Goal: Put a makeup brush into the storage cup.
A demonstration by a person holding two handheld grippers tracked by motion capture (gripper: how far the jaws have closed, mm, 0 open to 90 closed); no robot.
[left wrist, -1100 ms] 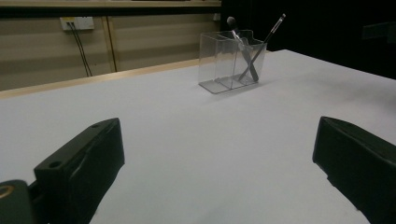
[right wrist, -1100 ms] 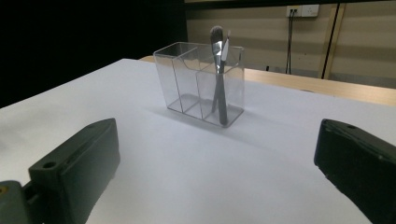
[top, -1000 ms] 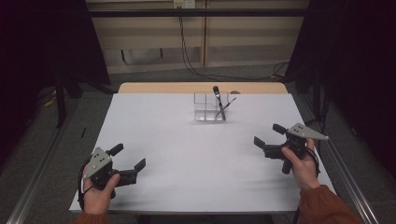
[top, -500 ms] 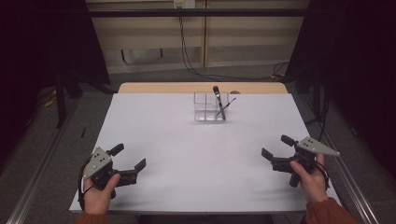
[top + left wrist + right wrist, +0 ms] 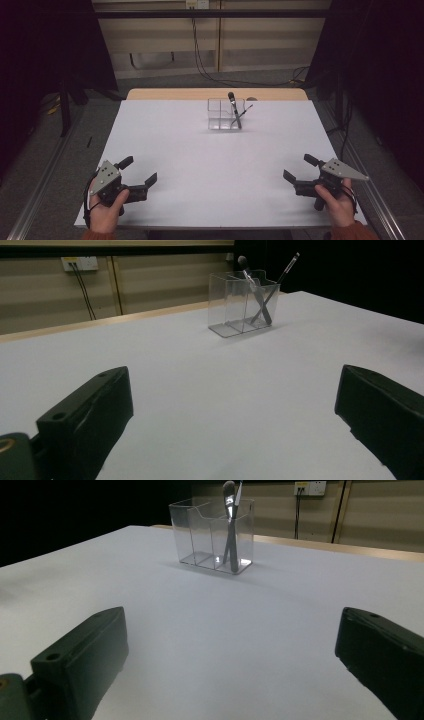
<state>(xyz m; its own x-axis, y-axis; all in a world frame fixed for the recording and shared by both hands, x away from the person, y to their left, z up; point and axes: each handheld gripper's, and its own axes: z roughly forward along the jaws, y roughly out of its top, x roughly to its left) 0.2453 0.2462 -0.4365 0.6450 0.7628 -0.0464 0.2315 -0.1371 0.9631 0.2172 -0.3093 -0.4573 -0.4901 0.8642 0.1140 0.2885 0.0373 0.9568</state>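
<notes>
Both grippers sit low at the near edge of the worktop (image 5: 165, 135), jaws spread wide, nothing held. Left gripper (image 5: 136, 176) and right gripper (image 5: 298, 172) are well apart from each other and from the clear organiser (image 5: 226, 114), which stands far ahead of both, roughly between their lines of sight.

The organiser has two compartments. A dark brush (image 5: 233, 107) and a thin stick-like tool (image 5: 244, 111) lean crossed in one of them; from the left gripper view that is the compartment farther right (image 5: 263, 300), and from the right gripper view it is also the right-hand one (image 5: 231, 525).

Likely step: reach in for a tool. Suggest:
- go with the right gripper; the handles lean toward its side
- come in above the rim, jaws across the handle, pinch near the top end
- lift straight up so the light organiser doesn't tip or drag
- keep the left gripper free to steady the wall if needed

Hard to tell:
- the clear walls blur the divider and the tool tips
- whether the thin tool is a pencil or a liner brush
- whether the two tools touch where they cross
- whether the other compartment is really empty
</notes>
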